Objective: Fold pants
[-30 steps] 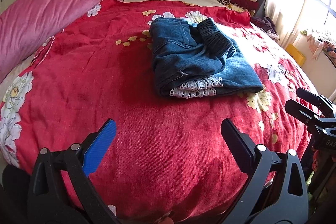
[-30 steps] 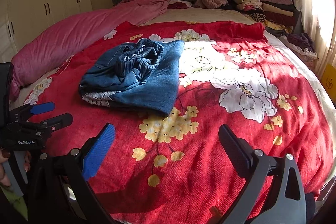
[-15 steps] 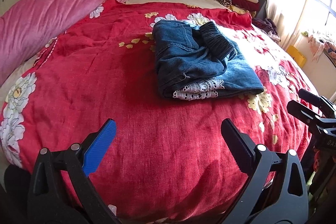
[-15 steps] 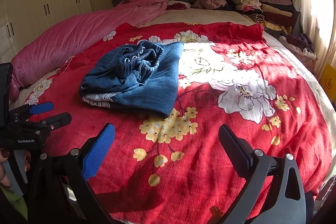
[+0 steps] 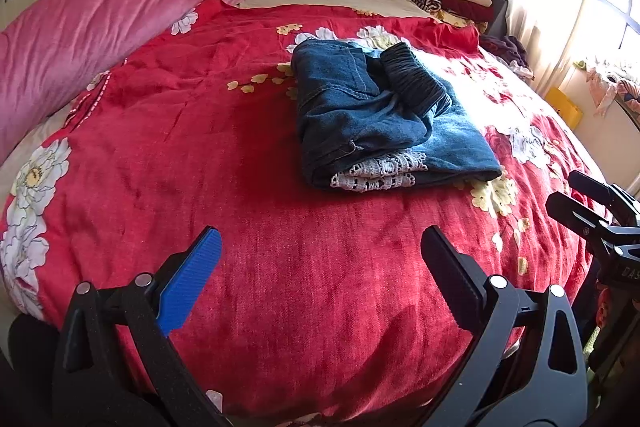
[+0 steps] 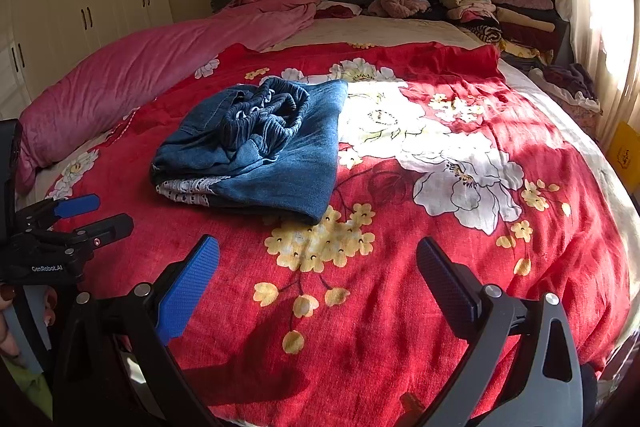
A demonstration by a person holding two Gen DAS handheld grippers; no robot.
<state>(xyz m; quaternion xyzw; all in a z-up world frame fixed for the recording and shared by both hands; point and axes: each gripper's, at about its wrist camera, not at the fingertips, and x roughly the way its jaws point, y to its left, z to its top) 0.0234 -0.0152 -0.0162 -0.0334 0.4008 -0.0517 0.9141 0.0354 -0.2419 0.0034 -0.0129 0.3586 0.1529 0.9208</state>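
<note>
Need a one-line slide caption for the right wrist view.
Folded blue jeans lie on the red floral bedspread; both open grippers, right and left, hover clear.

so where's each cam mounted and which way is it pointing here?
Left wrist: on the left gripper, facing up the bed at the folded jeans; its open fingers frame the bottom, right gripper at right edge.
Right wrist: on the right gripper, same direction, jeans left of centre; the left gripper and fingertips of a hand show at left edge.
Shared: jeans, red floral bedspread, pink duvet, clothes pile.
</note>
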